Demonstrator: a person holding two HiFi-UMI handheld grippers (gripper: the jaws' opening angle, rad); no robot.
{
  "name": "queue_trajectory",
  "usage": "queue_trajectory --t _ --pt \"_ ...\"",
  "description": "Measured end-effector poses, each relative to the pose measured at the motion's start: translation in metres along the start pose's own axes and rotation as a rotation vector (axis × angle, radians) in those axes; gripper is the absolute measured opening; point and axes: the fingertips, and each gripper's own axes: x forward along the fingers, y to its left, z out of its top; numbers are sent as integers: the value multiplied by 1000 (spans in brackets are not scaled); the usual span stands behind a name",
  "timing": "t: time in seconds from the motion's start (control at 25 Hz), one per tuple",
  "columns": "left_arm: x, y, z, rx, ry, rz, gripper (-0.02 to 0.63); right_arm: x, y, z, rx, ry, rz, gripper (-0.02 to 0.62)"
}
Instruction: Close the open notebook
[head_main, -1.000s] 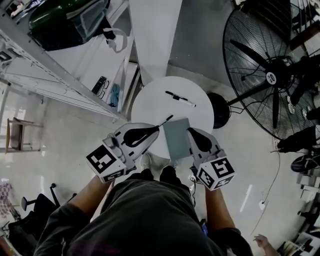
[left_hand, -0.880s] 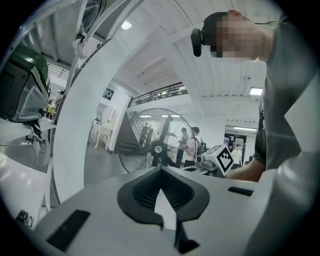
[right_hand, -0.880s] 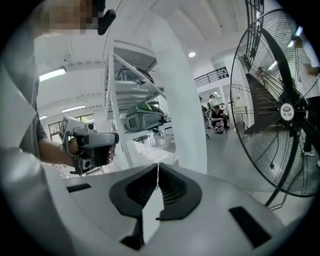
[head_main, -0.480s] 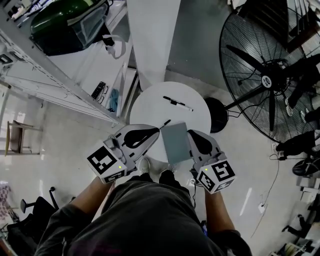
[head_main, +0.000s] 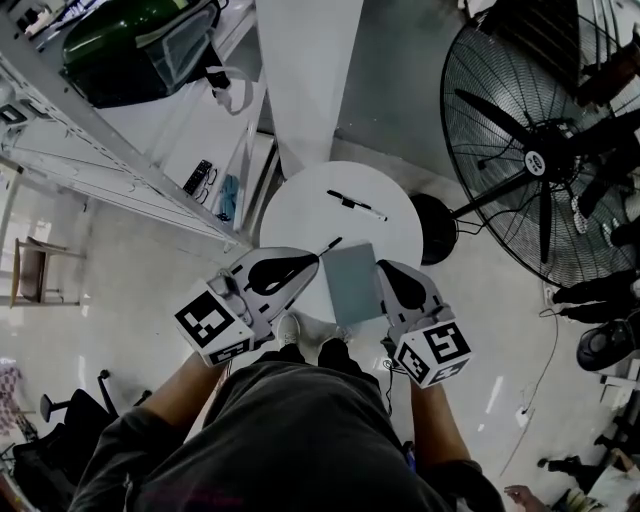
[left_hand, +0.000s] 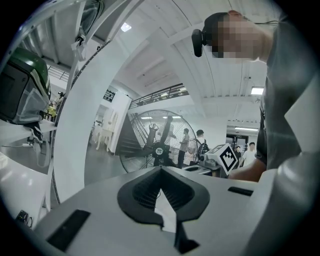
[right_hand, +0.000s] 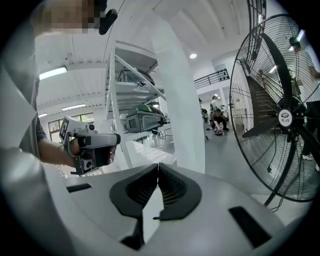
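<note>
A grey notebook (head_main: 353, 283) lies shut and flat on the near part of the small round white table (head_main: 300, 205). My left gripper (head_main: 317, 257) hangs at the notebook's left, its tips by the far left corner, next to a black pen (head_main: 331, 244). In the left gripper view the left gripper (left_hand: 160, 169) has its jaws together with nothing between them. My right gripper (head_main: 379, 263) hangs along the notebook's right edge. Its jaws meet in the right gripper view too, and the right gripper (right_hand: 158, 165) holds nothing. Neither gripper view shows the notebook.
A black-and-white marker (head_main: 358, 204) lies at the table's far side. A large floor fan (head_main: 545, 150) stands to the right, its round base (head_main: 437, 222) close to the table. A white column (head_main: 305, 70) and a metal shelf rack (head_main: 120, 150) with a green bag are behind.
</note>
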Motion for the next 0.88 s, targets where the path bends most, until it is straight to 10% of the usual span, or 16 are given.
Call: queue_trajectory --t 0.88 --pt "0 9 1 -10 -14 18 6 12 1 -3 -11 27 14 20"
